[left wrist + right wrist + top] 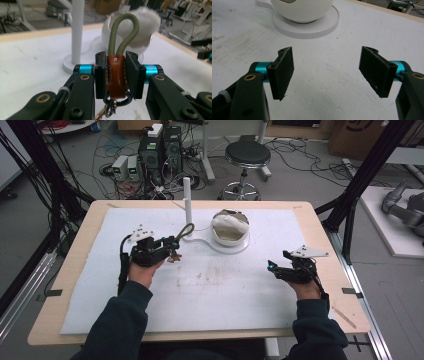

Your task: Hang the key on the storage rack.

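My left gripper [116,73] is shut on a keychain: its pads clamp a brown leather tab [116,75], an olive cord loop [124,32] stands up above the jaws, and metal rings [113,105] hang below. In the high view the left gripper [172,249] holds the keychain [184,234] up, just left of a white upright post [188,205]. The post's flat base also carries a white bowl [230,227]. My right gripper [274,267] rests near the right side of the mat. In its own view the right gripper [327,72] stands open over bare mat, with the bowl [302,8] ahead.
A white mat [210,285] covers the wooden table [320,220]. Beyond the far edge stand a black stool [246,157], computer boxes [160,150] and loose cables on the floor. Dark frame bars [360,175] rise at both sides.
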`<state>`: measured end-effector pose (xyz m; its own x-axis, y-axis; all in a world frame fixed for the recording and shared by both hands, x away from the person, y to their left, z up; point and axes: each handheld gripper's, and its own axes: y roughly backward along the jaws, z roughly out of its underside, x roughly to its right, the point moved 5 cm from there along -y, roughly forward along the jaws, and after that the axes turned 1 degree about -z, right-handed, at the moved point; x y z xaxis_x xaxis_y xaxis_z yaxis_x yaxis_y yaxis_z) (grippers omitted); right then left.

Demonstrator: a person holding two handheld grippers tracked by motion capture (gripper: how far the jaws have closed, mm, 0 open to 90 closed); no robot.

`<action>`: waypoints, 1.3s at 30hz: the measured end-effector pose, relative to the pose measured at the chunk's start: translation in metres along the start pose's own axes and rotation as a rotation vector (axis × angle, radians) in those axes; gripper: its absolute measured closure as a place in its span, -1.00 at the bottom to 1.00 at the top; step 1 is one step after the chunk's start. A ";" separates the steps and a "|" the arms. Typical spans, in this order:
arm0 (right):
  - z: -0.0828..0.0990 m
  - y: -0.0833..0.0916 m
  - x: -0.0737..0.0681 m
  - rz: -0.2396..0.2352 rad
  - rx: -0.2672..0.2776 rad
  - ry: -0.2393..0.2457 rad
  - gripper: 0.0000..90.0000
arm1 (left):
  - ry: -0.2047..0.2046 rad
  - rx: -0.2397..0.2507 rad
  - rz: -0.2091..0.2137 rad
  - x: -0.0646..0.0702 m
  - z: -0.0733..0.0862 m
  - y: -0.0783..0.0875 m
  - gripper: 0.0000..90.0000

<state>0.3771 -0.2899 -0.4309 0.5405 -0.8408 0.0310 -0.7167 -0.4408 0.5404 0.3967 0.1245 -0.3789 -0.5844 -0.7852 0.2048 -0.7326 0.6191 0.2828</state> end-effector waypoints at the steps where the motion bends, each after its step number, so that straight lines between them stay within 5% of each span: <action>1: 0.000 0.000 -0.001 -0.001 0.001 -0.005 -0.37 | 0.001 0.014 -0.001 -0.002 -0.006 0.002 0.58; 8: -0.001 0.000 -0.001 -0.001 0.003 -0.002 -0.37 | -0.022 0.070 -0.044 -0.011 -0.049 0.006 0.58; 16: 0.000 0.001 0.000 -0.001 0.001 -0.005 -0.37 | -0.037 0.040 -0.091 -0.015 -0.062 -0.008 0.58; 24: 0.001 0.000 -0.001 -0.005 -0.006 -0.003 -0.37 | -0.058 -0.038 -0.142 -0.018 -0.054 -0.031 0.57; 31: 0.001 0.001 0.000 -0.006 -0.004 -0.004 -0.37 | -0.029 -0.072 -0.117 -0.021 -0.043 -0.040 0.47; 39: 0.001 0.001 -0.001 -0.013 -0.004 -0.004 -0.37 | 0.025 -0.029 -0.092 -0.035 -0.014 -0.024 -0.13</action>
<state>0.3751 -0.2900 -0.4313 0.5480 -0.8362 0.0209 -0.7078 -0.4502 0.5444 0.4396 0.1374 -0.3793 -0.5061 -0.8390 0.2000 -0.7721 0.5441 0.3284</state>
